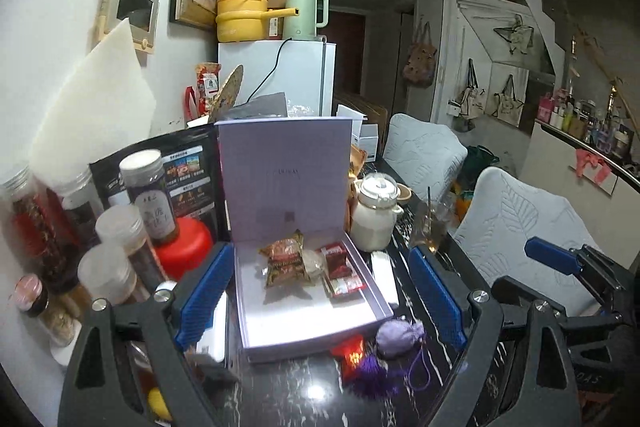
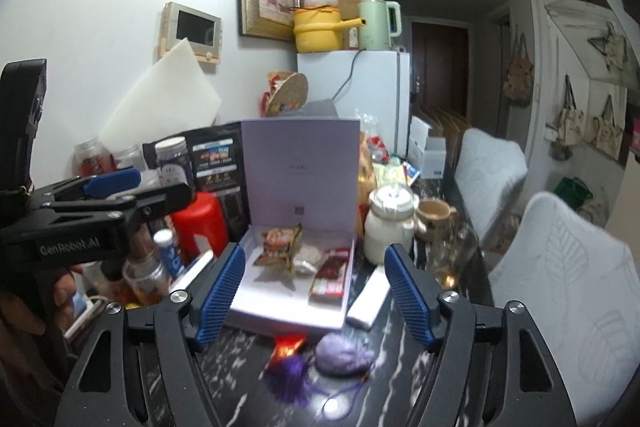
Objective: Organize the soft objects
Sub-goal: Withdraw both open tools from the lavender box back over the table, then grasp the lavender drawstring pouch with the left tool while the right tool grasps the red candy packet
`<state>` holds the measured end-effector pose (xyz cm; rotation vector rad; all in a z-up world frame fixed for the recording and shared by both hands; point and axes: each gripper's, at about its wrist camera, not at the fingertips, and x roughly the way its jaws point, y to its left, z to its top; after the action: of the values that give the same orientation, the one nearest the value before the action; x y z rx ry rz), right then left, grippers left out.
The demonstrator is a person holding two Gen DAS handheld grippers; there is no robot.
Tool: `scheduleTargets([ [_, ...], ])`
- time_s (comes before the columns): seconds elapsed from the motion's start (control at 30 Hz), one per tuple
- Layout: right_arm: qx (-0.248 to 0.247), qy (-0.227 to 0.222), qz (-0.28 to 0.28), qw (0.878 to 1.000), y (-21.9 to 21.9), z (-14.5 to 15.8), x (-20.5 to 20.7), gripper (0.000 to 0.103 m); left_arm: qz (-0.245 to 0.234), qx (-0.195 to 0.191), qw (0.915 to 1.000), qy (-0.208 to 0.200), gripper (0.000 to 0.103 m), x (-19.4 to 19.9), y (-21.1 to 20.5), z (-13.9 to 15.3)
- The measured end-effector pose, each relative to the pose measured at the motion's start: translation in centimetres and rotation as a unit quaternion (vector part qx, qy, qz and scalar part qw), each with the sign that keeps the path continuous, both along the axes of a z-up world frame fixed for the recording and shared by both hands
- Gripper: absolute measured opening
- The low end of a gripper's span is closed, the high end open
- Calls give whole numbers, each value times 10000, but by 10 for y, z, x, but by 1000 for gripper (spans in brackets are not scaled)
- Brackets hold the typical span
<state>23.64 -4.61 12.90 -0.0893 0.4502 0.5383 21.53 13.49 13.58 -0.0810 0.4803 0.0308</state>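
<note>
Both tongs hang empty over a half-sorted box of soft goods on a cluttered dark tabletop.

Left wrist view: the left tongs [image 1: 320, 291] gape wide, holding nothing, framing the open white box [image 1: 316, 323] where snack packets [image 1: 286, 259] already lie, apparently gathered there; a lilac pouch [image 1: 398, 337] with purple tassel waits just outside its near right corner. Right wrist view: the right tongs [image 2: 316, 295] stand parted and empty above that plump, crumpled pouch [image 2: 344, 355], likely next, beside a red wrapper [image 2: 289, 343].

open box [image 1: 280, 323] front reachable, jars [image 1: 116, 235] left, teapot [image 1: 376, 215] right
</note>
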Motion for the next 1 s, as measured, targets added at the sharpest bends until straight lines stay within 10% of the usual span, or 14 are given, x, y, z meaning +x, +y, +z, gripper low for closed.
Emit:
scheduleTargets([
  [1.0, -85, 1125, -896, 9896, -63, -110, -45, 75, -641, -102, 9916, 1118, 90, -14, -43, -101],
])
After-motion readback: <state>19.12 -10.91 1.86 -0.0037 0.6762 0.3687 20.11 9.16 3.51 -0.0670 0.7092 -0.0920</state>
